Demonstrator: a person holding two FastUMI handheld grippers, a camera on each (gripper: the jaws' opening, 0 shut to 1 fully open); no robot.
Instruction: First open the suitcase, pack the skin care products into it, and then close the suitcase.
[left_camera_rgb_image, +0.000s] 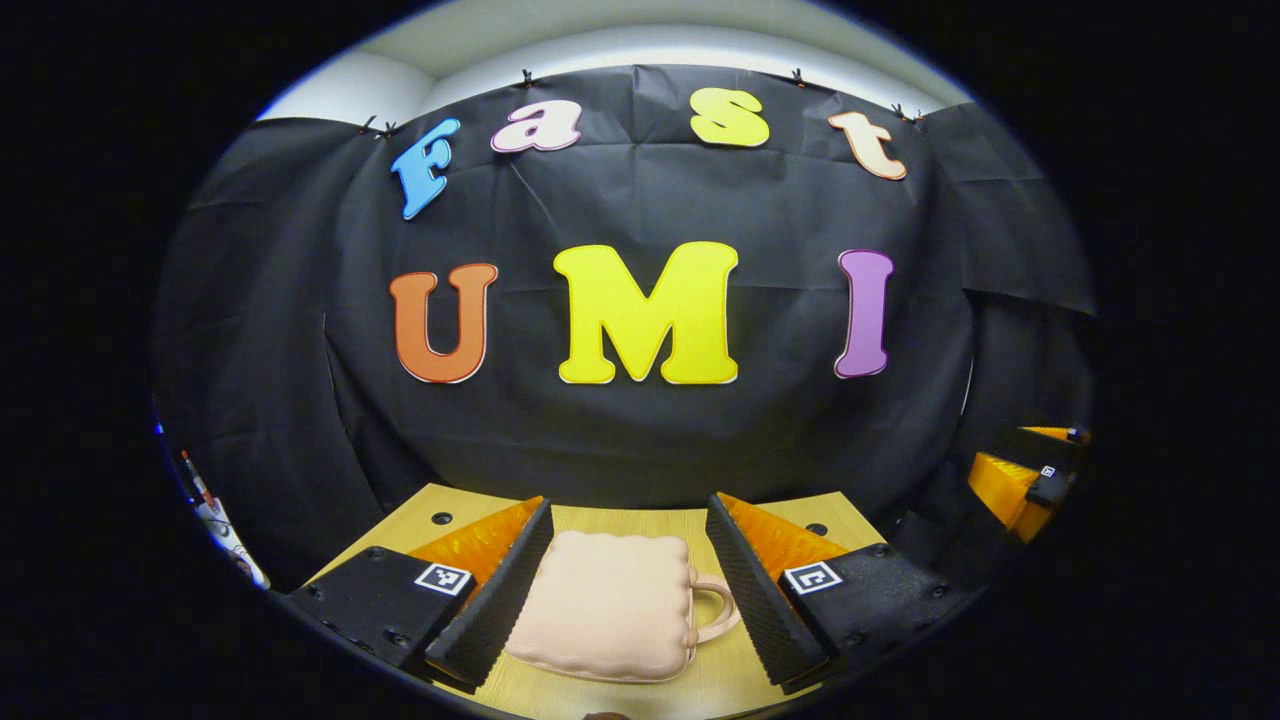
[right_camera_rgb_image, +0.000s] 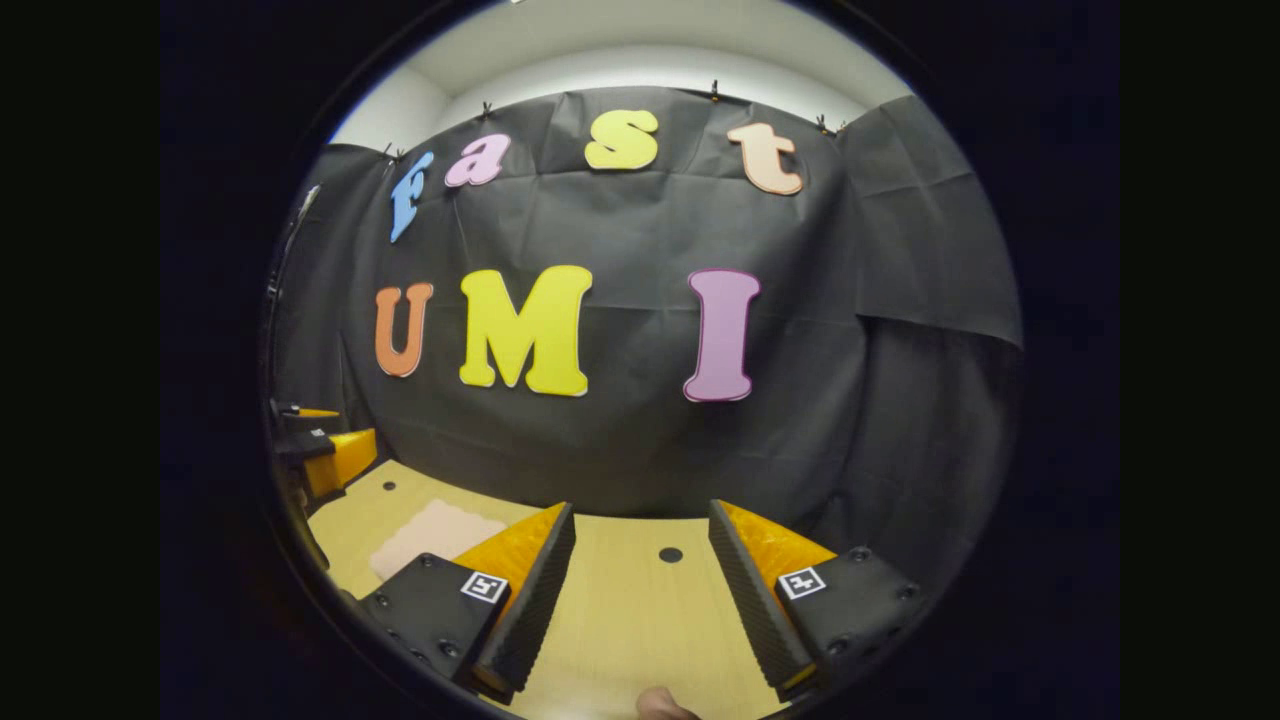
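The left gripper (left_camera_rgb_image: 628, 590) hangs released, its ribbed black fingers spread either side of the closed, puffy pale-pink suitcase (left_camera_rgb_image: 605, 607), not touching it. The suitcase lies flat on the light wooden table (left_camera_rgb_image: 730, 675), handle to the right. The right gripper (right_camera_rgb_image: 640, 590) is likewise unclenched over bare tabletop, with the suitcase to its far left. No legible labels.

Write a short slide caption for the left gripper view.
Open left gripper hovers with a closed pink suitcase between its jaws on the table.
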